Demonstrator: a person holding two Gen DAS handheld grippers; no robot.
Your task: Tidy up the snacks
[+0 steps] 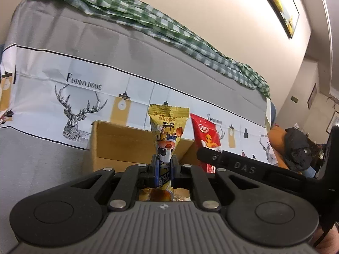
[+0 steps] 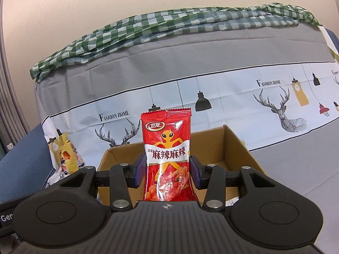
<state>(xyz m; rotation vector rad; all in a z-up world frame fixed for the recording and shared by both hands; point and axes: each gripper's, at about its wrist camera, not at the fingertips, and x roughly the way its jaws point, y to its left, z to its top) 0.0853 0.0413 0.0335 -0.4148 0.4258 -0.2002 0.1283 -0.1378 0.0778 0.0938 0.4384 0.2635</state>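
We are holding the left gripper (image 1: 162, 166) clenched on a yellow snack packet (image 1: 167, 131), pinched hard at its waist and standing upright above the open cardboard box (image 1: 110, 144). Its print is showing a cartoon face; the small characters along its top seal are too fine for us to read, and its lower end is disappearing behind the gripper body. Through the gap beneath the fingers we are seeing more wrappers, hard to identify.

We are holding the right gripper (image 2: 167, 169) grasping a red snack packet (image 2: 167, 154), upright over the same box (image 2: 233, 146), with its blue pads (image 2: 139, 169) pressing both edges. We are reading "卫龙" in the logo and "麻辣麻辣" on the white band, beside an orange alien figure. Its bottom edge is being cut off by the gripper body.

In the left view the other gripper's arm is reading "DAS".

Behind the box, a grey cover (image 2: 190, 63) is carrying "FASHION HOME" with deer heads and lamps. A green checked cloth (image 2: 169, 27) is lying along its top.
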